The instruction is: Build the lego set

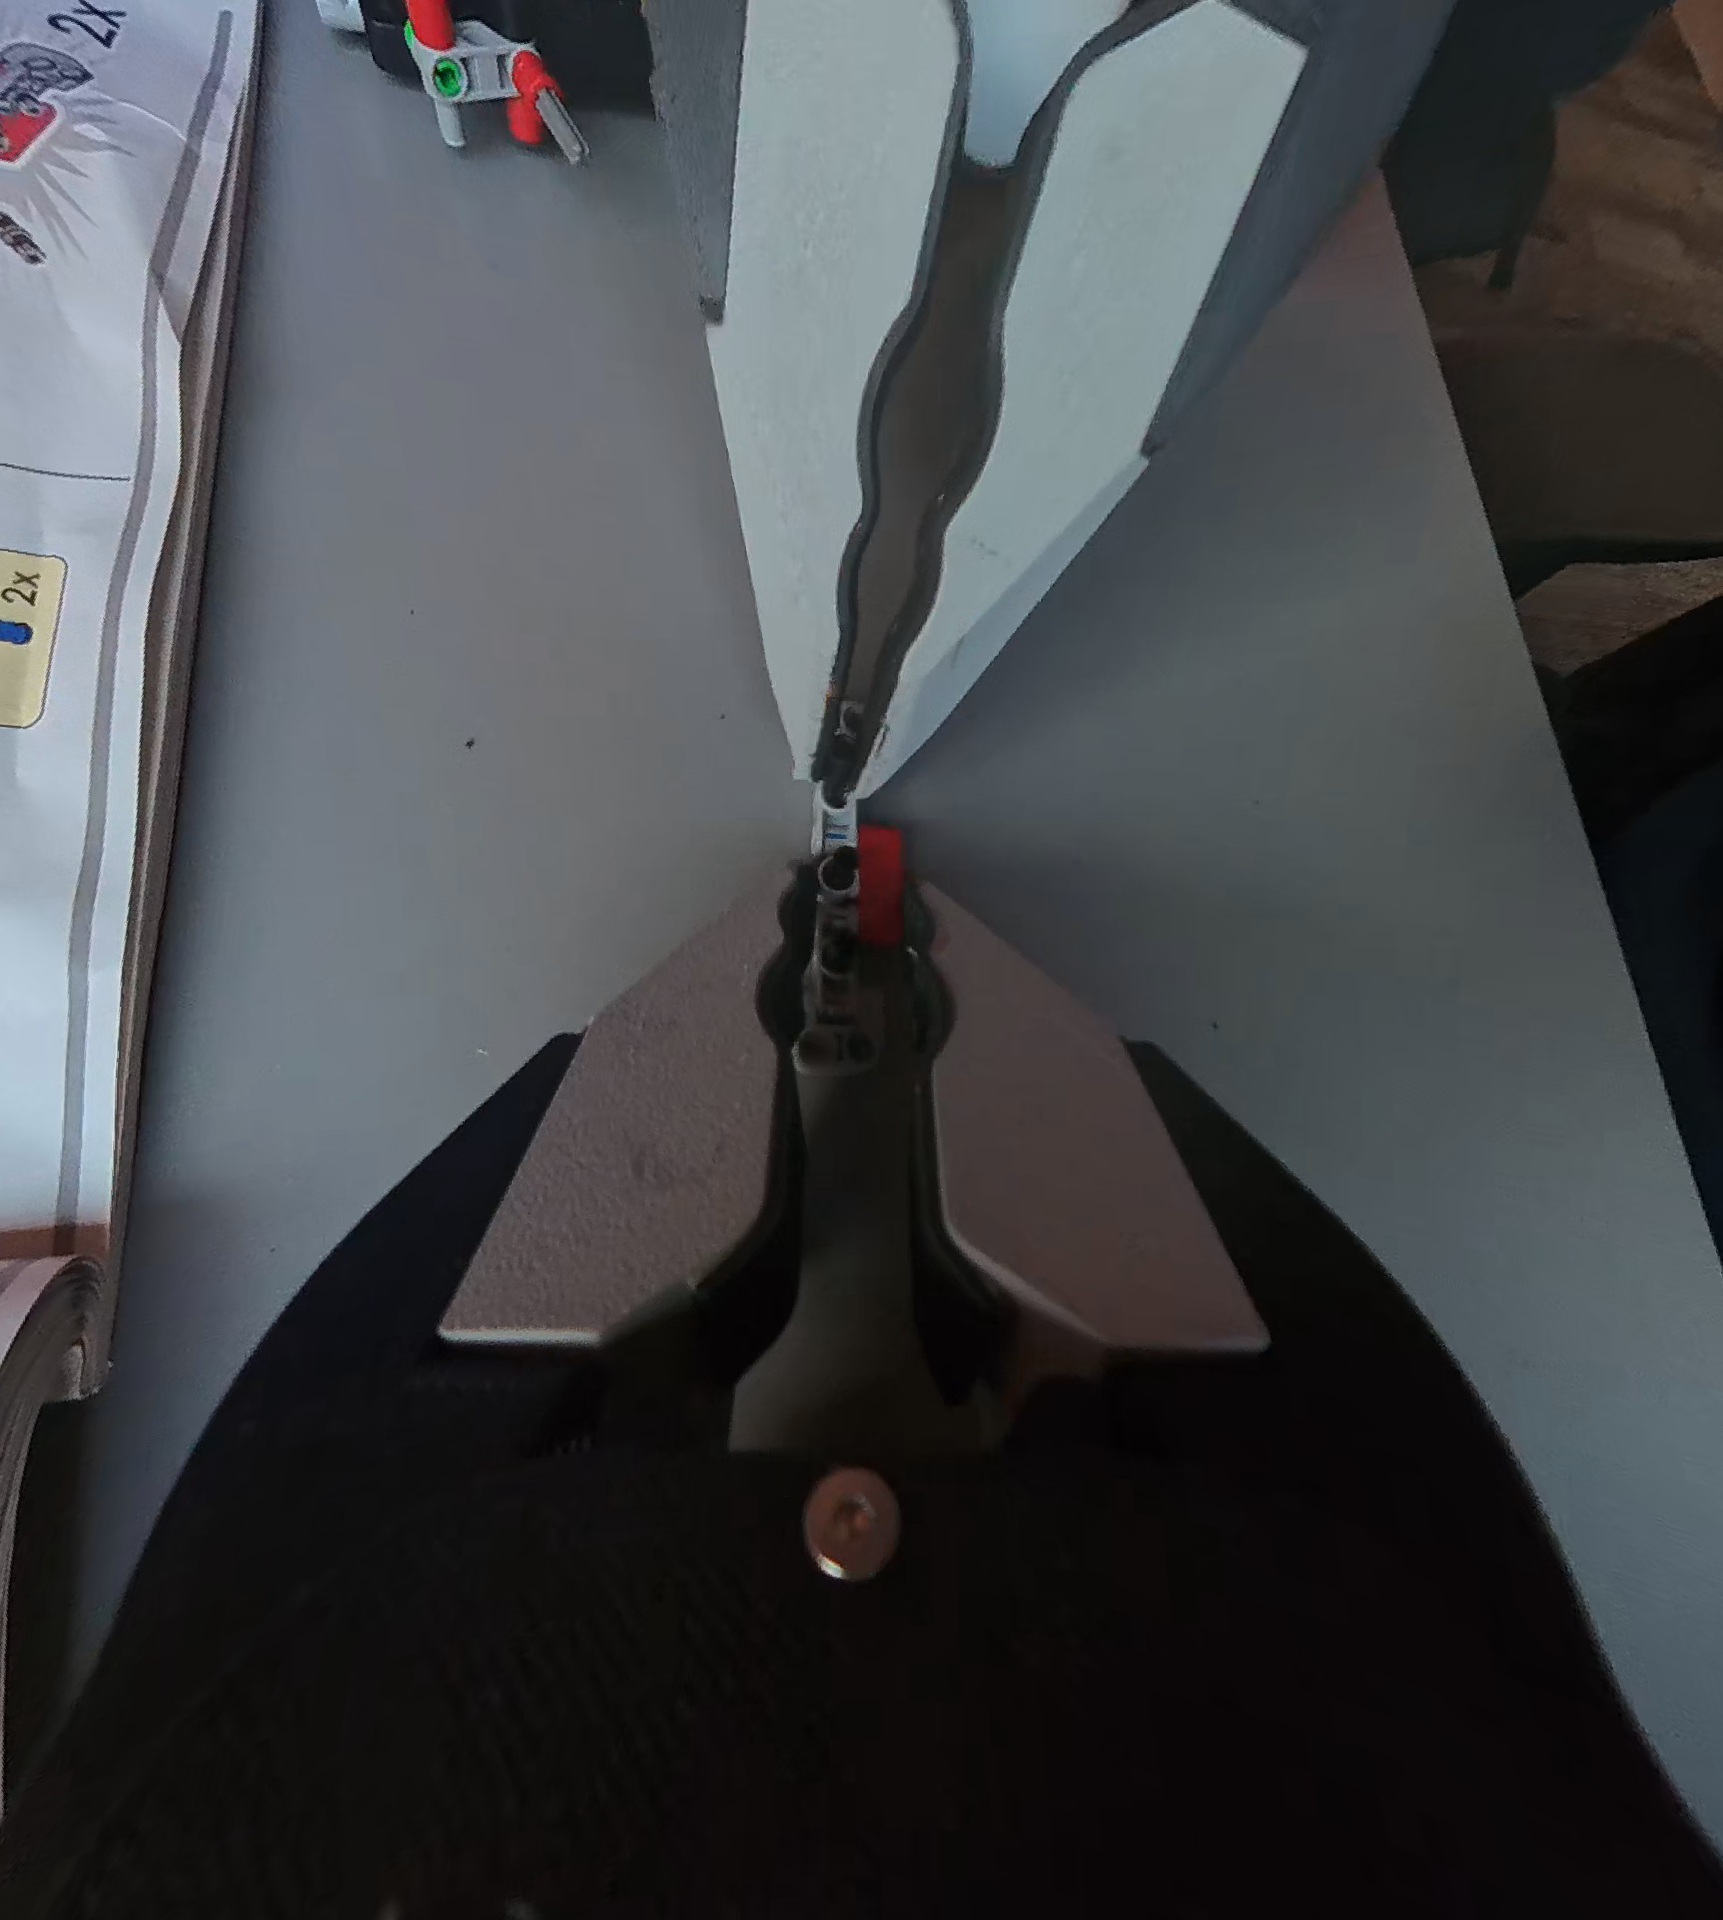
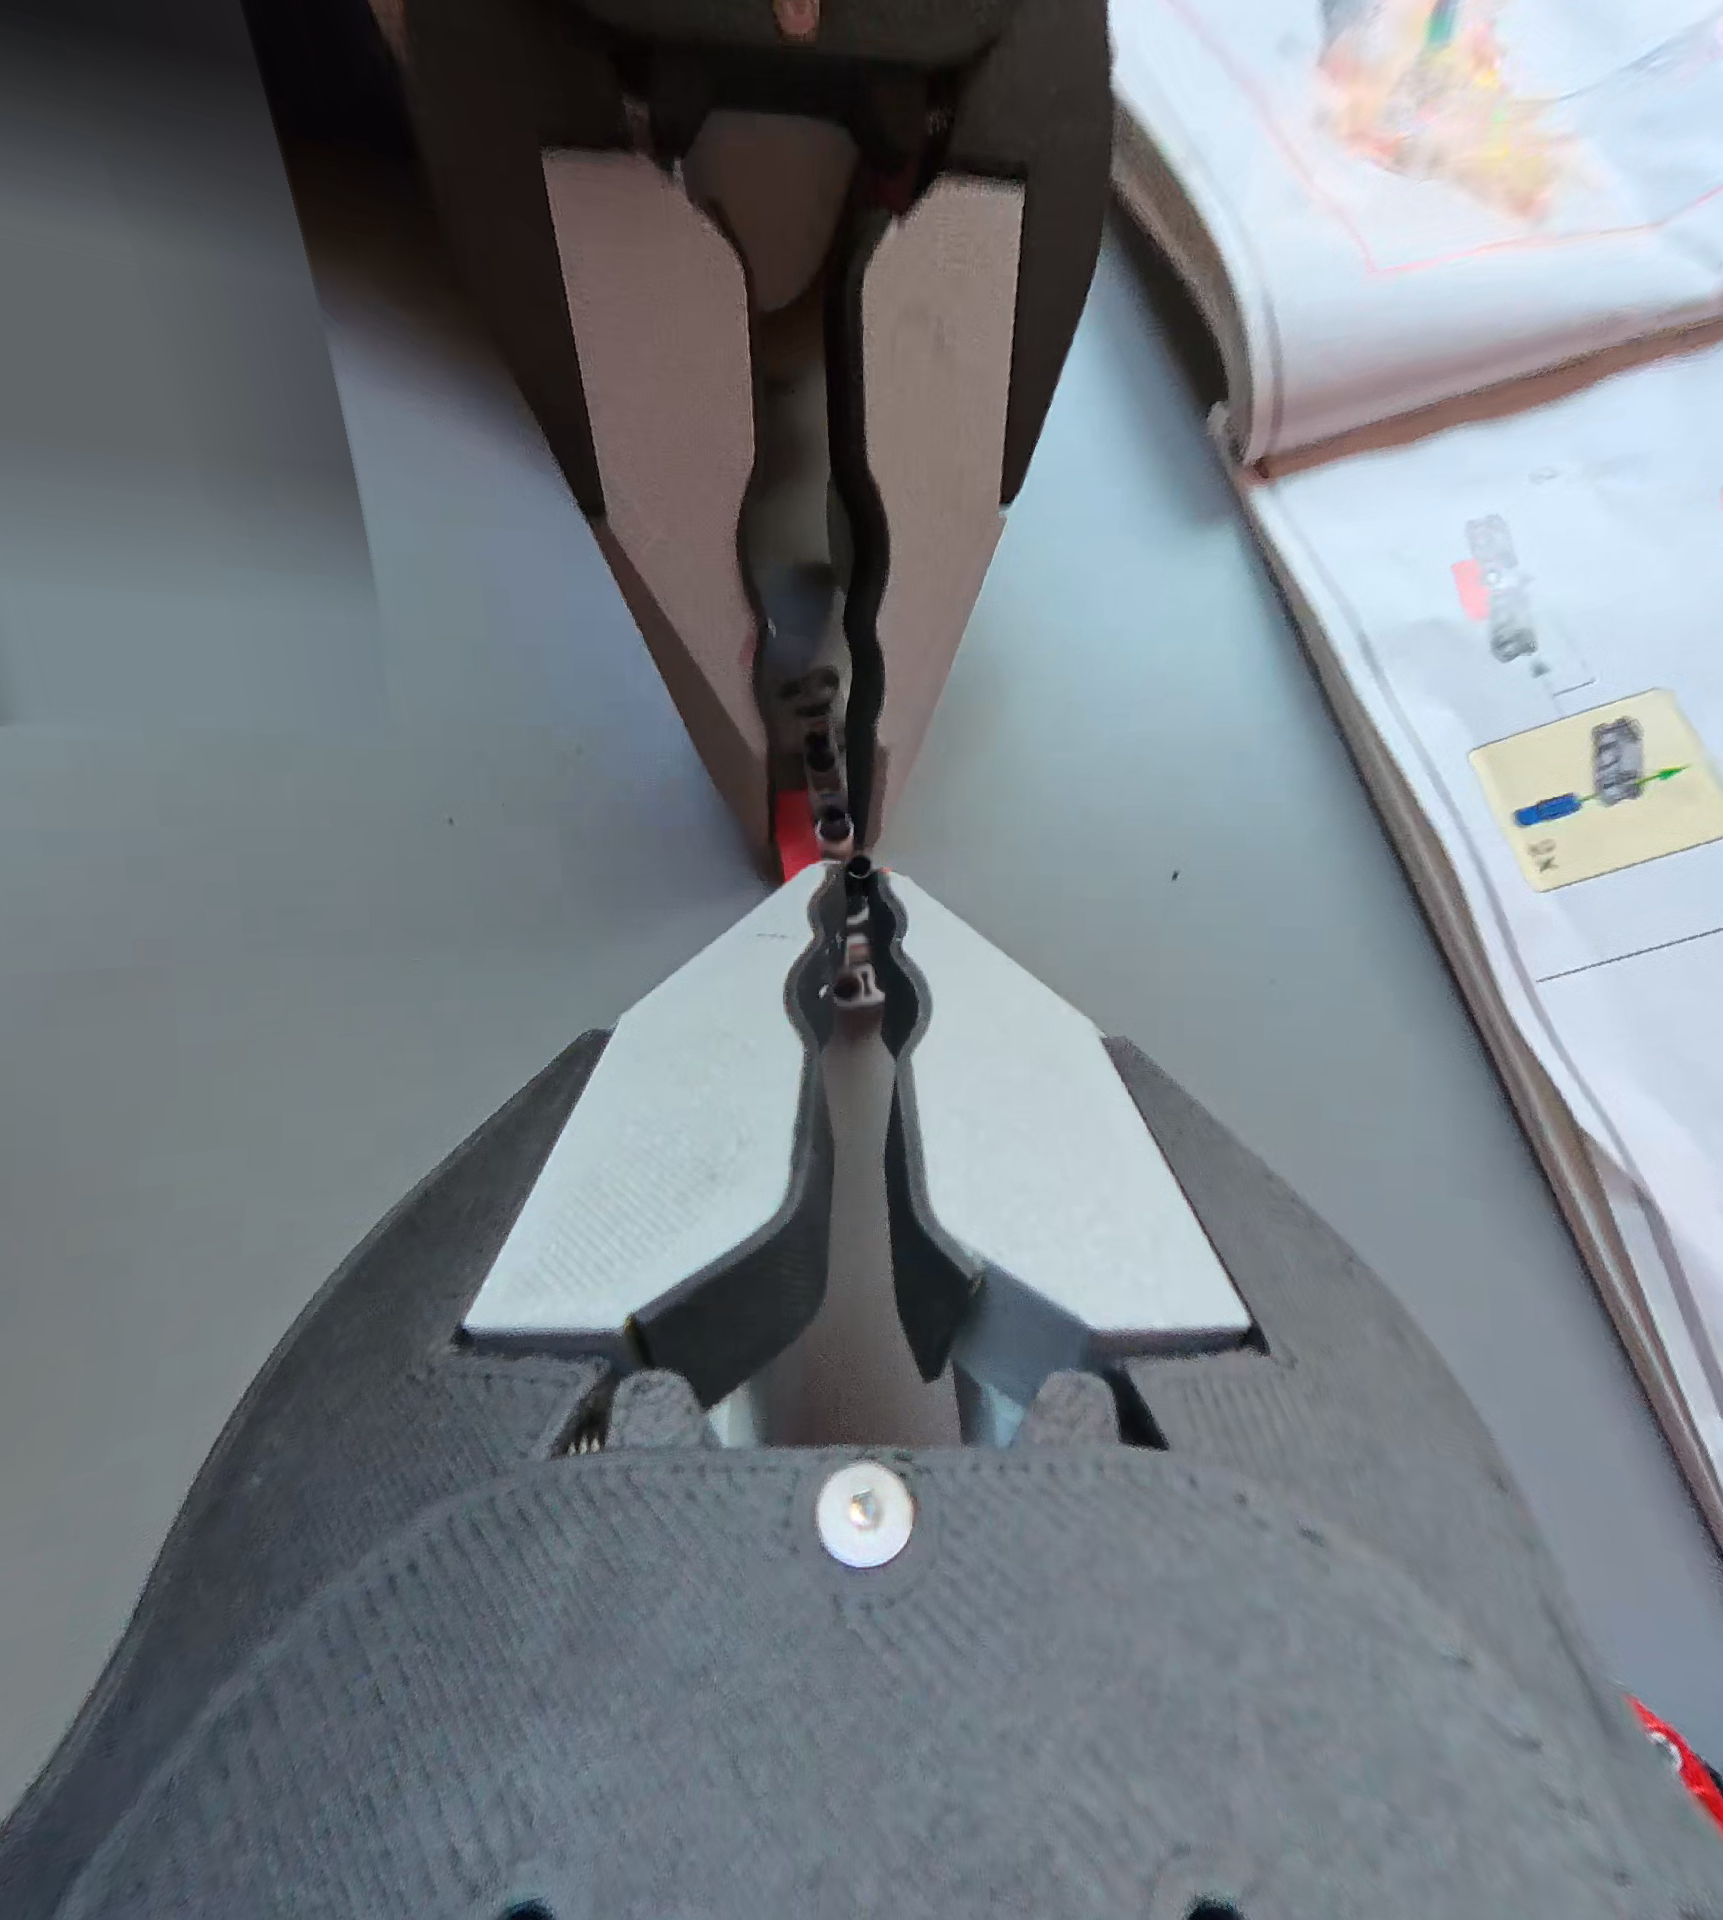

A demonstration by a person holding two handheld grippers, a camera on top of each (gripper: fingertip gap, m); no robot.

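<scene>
L claw [image 1: 852,883] clamped on grey holed beam w/ red block [image 1: 881,883], R claw [image 2: 857,883] pinching small black pin, tips nearly touching over grey worktop [image 1: 483,623], open instruction booklet [image 2: 1563,623] beside.

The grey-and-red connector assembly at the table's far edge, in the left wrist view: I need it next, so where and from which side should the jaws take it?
Probably across the grey connector body, closing on its long flat sides from above. The red pins and grey axle ends splay outward, so they offer rounder, less steady surfaces. It lies flat on the table against a black box, so the near side is open.
</scene>
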